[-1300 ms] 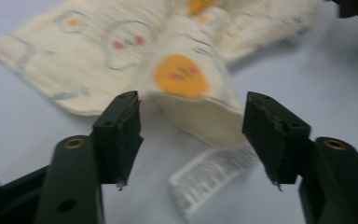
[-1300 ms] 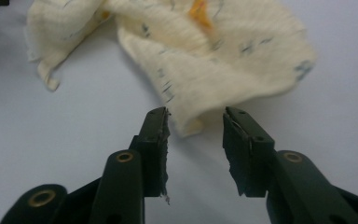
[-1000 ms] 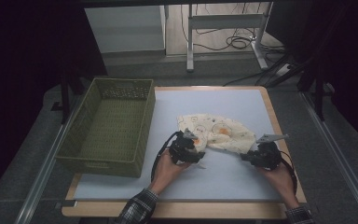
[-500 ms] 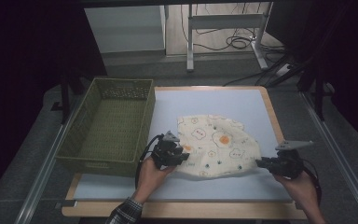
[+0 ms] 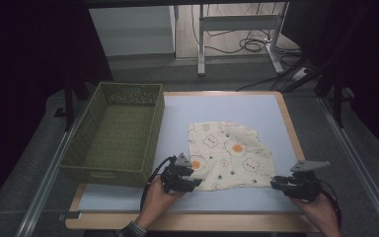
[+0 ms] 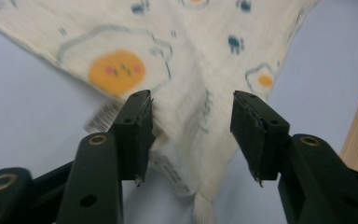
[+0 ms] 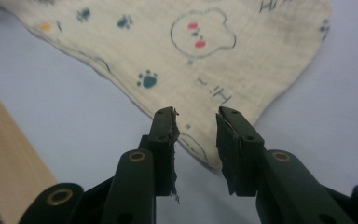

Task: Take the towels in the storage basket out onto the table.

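Note:
A cream cloth (image 5: 227, 153) printed with fried eggs and bears lies spread flat on the pale blue table top (image 5: 217, 103). My left gripper (image 5: 195, 181) sits at its near left corner. In the left gripper view the jaws (image 6: 191, 116) have just been opening, and the cloth corner (image 6: 191, 56) with its label lies loose between them. My right gripper (image 5: 275, 184) is at the near right corner. Its jaws (image 7: 196, 122) have also just been opening, and the cloth corner (image 7: 191, 60) lies between the pads without being pressed.
A green woven basket (image 5: 109, 170) stands along the table's left side, close to my left hand. The wooden table edge (image 5: 291, 133) runs down the right. Bare blue surface lies beyond the cloth and in front of it.
The cloth was bunched between the two grippers. My hands drew apart and spread it flat, then came slightly toward the near edge.

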The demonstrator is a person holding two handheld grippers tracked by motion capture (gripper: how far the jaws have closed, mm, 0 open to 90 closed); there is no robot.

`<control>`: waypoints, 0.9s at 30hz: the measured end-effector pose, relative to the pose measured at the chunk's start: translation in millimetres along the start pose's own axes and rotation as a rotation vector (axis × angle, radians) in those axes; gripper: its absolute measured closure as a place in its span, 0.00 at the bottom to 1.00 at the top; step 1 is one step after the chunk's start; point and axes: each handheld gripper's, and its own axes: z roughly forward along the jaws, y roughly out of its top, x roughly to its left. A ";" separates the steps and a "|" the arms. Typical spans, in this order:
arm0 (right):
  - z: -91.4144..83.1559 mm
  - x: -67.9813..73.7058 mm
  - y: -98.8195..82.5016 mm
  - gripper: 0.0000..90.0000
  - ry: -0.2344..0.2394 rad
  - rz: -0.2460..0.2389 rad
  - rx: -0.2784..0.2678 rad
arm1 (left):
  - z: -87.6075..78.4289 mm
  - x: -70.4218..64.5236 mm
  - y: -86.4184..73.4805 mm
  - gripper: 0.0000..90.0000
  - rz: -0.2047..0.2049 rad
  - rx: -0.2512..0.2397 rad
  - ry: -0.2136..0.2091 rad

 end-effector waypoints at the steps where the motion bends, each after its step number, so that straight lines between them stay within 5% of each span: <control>1: 3.1 1.0 -1.3 0.75 -0.010 -0.005 0.007 | 2.2 -0.6 -3.6 0.53 0.008 0.010 0.020; 4: 11.2 6.4 -5.7 0.91 -0.072 -0.070 0.006 | 1.9 -0.3 -10.3 0.68 0.029 0.009 0.071; 7: 10.5 10.2 -4.7 0.99 -0.090 -0.079 0.013 | -1.5 3.9 -10.7 0.90 -0.005 0.020 0.020; 14: -0.5 27.9 -8.7 0.99 -0.017 -0.101 0.004 | -19.2 -0.8 -22.8 0.95 0.007 0.041 0.025; 19: -8.5 45.2 -19.6 0.98 0.063 -0.080 0.021 | -31.9 -4.5 -37.4 0.87 -0.009 0.049 0.030; 22: -13.3 49.4 -22.7 0.86 0.107 -0.056 0.021 | -38.2 -5.7 -36.7 0.62 -0.011 0.015 0.082; 27: -21.0 35.4 -7.5 0.78 0.052 -0.042 -0.040 | -31.2 -2.3 -16.4 0.43 0.007 -0.036 0.119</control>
